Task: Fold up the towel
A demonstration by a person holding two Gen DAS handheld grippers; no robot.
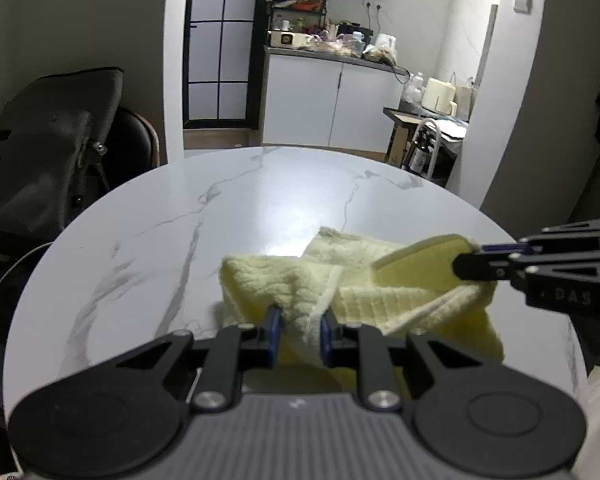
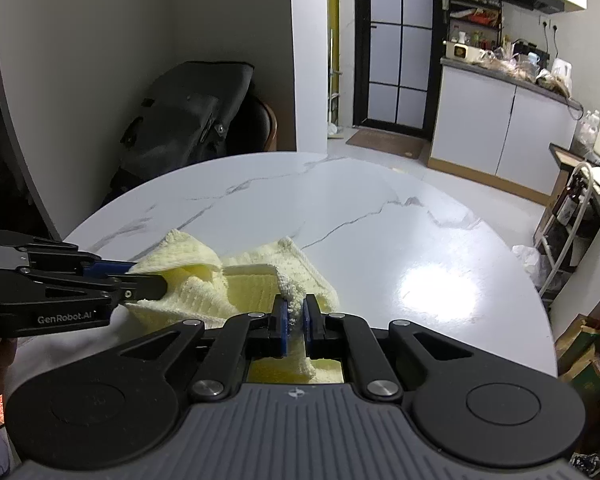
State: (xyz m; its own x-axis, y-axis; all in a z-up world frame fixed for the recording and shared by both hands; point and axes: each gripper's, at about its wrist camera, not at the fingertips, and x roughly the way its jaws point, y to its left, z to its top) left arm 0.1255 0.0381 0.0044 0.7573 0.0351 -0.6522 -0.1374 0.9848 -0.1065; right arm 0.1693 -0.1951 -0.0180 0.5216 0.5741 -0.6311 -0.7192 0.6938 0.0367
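Towel point(image 1: 340, 280), pale yellow, bunched on marble desk point(image 1: 160, 220) near its front edge; near portion hidden behind left hand-held gripper point(image 1: 300, 334) and right hand-held gripper point(image 2: 295, 316), each clamped on a fold

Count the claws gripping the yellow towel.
2. The left claw pinches the towel at its near left part; the right claw pinches its right edge above the marble table.

Your pale yellow towel point(image 1: 352, 280) lies crumpled in loose folds on the near part of the white marbled desk point(image 1: 220, 216), its near edges lifted.
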